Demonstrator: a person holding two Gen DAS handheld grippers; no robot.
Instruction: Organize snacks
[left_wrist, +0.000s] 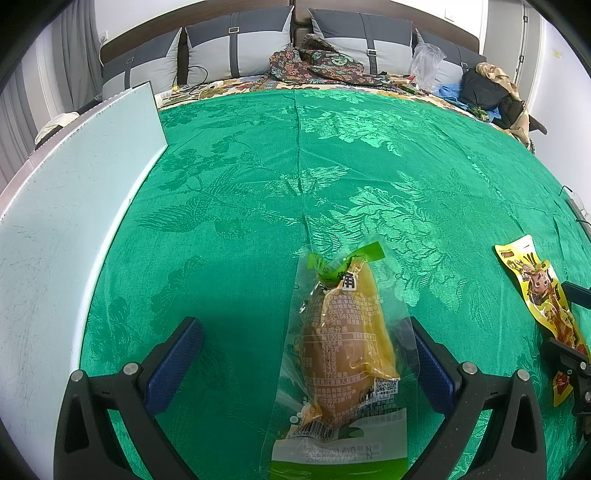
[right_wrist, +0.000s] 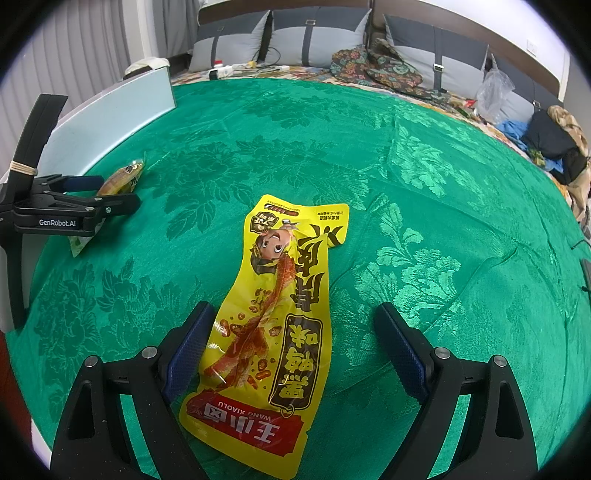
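Note:
A clear and green snack pack with a brown piece inside lies flat on the green cloth, between the spread fingers of my left gripper, closer to the right finger; the gripper is open. A long yellow snack pouch with a cartoon face lies between the fingers of my right gripper, which is open, and the left pad is right at its edge. The left wrist view shows this yellow pouch at far right. In the right wrist view the left gripper hovers over the clear pack.
The green patterned cloth covers a bed. A pale board lies along its left side. Grey pillows, patterned fabric, a plastic bag and a heap of clothes sit at the headboard end.

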